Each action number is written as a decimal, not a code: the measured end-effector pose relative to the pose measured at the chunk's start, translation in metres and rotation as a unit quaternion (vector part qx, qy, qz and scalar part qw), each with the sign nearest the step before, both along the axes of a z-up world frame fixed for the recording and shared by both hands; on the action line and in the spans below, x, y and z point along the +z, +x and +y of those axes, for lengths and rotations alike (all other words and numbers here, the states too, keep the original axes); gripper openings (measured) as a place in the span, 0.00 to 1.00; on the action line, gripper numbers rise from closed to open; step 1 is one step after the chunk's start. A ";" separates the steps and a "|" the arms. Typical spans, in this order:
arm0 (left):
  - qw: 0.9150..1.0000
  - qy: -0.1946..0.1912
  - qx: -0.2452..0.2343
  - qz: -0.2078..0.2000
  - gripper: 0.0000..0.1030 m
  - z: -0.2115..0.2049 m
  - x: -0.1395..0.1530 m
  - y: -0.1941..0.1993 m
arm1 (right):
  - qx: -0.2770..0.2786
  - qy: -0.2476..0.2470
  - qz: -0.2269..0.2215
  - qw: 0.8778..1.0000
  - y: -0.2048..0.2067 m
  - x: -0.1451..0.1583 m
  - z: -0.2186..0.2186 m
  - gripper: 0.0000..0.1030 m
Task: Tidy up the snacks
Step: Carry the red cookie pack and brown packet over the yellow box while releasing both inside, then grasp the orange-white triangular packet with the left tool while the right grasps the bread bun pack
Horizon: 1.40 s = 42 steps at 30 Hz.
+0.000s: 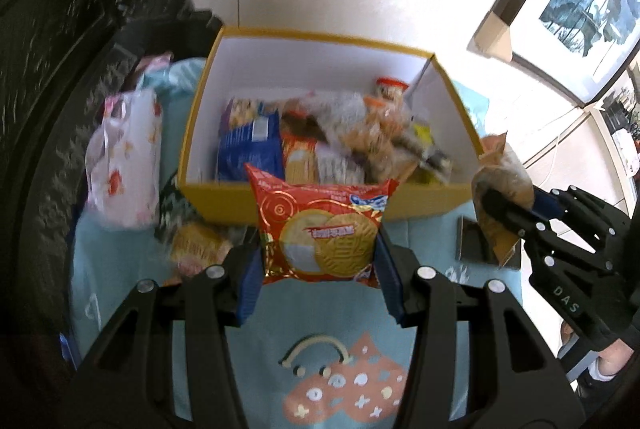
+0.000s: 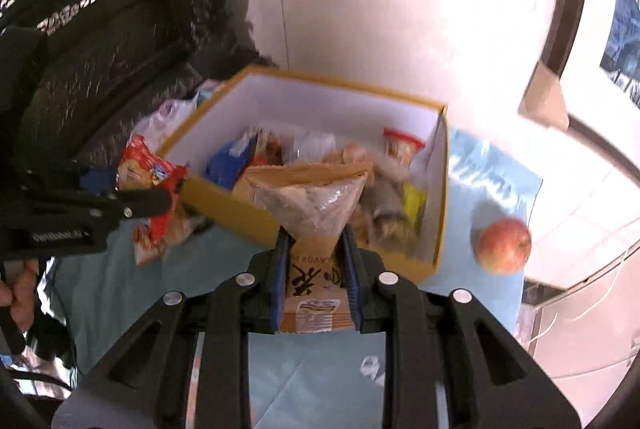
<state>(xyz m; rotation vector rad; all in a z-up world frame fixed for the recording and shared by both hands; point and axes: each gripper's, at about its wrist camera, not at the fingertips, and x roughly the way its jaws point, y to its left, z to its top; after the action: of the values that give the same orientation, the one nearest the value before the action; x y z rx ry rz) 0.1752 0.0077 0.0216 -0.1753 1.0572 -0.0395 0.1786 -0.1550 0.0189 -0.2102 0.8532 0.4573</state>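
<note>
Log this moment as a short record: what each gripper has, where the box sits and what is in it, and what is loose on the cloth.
left gripper: shut on the red biscuit packet, held in front of the box
right gripper: shut on the brown snack bag, held at the box's near wall
box: yellow outside, white inside, open, on the light blue cloth
box contents: many packets, among them a blue packet
loose on cloth: apple right of the box; floral bag left of it
</note>
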 end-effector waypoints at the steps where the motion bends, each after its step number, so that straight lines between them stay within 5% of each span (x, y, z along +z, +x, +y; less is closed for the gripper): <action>1: 1.000 0.001 0.000 -0.004 0.49 0.000 0.003 0.005 | -0.001 0.000 -0.006 1.000 0.005 0.003 0.001 0.24; 9: 1.000 -0.002 0.011 -0.001 0.50 0.004 -0.001 0.053 | -0.019 -0.012 -0.019 1.000 0.048 -0.004 0.013 0.25; 11: 1.000 -0.010 0.025 0.015 0.65 0.005 -0.013 0.069 | -0.037 -0.033 -0.017 0.999 0.059 -0.011 0.012 0.27; 12: 0.999 -0.015 0.040 0.018 0.83 0.008 -0.017 0.072 | -0.041 -0.033 -0.014 0.999 0.063 -0.014 0.012 0.30; 19: 0.998 -0.025 0.065 0.014 0.88 0.018 -0.031 0.080 | -0.033 -0.032 -0.007 0.999 0.068 -0.023 0.012 0.32; 26: 0.998 -0.011 0.057 0.007 0.88 0.022 -0.023 0.055 | -0.040 -0.027 -0.004 0.999 0.052 -0.019 0.008 0.41; 29: 0.998 -0.008 0.058 0.003 0.88 0.027 -0.018 0.033 | -0.042 -0.018 -0.013 0.999 0.036 -0.012 0.007 0.60; 32: 0.998 -0.005 0.070 0.004 0.88 0.040 -0.020 0.004 | -0.031 -0.002 -0.005 1.000 0.017 -0.013 0.009 0.62; 36: 0.995 -0.004 0.097 0.031 0.88 0.062 -0.038 -0.034 | -0.010 0.018 0.013 1.000 -0.015 -0.030 0.017 0.93; 42: 0.989 -0.002 0.128 0.078 0.88 0.090 -0.071 -0.073 | 0.016 0.015 0.064 0.998 -0.043 -0.064 0.035 0.94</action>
<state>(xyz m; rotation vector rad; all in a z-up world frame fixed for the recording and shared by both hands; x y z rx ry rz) 0.1024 0.0973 -0.0497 -0.3208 1.1826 0.2060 0.1355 -0.1197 -0.0452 -0.1685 0.9687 0.5181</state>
